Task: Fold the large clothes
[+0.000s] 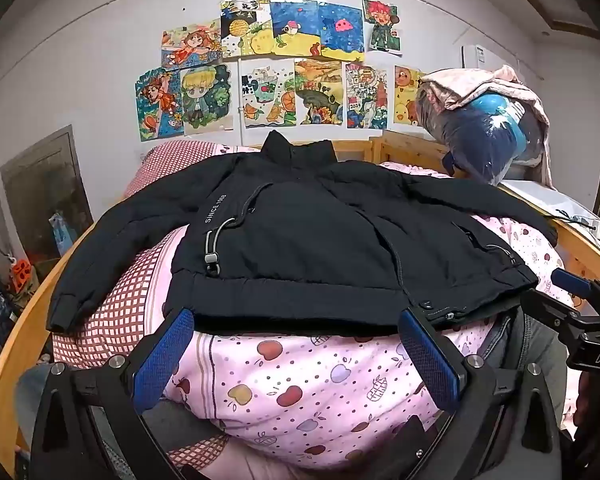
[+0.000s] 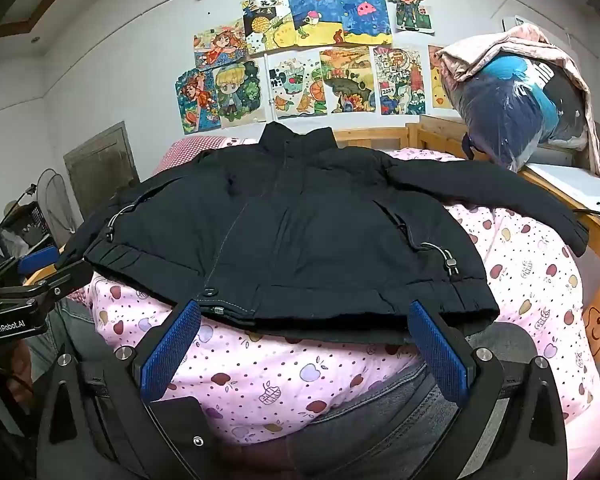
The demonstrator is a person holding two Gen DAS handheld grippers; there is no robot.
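Note:
A black padded jacket (image 1: 300,236) (image 2: 296,236) lies flat and face up on the bed, collar toward the far wall, both sleeves spread out sideways. Its hem is the nearest edge. My left gripper (image 1: 296,320) stands open just in front of the hem, its blue pads (image 1: 162,356) apart with nothing between them. My right gripper (image 2: 304,316) is open too, at the hem near the zipper end, with blue pads (image 2: 440,354) spread wide. In the left wrist view the right gripper (image 1: 580,312) shows at the right edge.
A pink apple-print quilt (image 1: 300,392) (image 2: 284,376) covers the bed under the jacket. A wooden bed rail (image 1: 16,344) curves along the left. A bagged bundle of clothes (image 1: 488,128) (image 2: 520,108) sits at the far right corner. Drawings (image 1: 276,68) hang on the wall.

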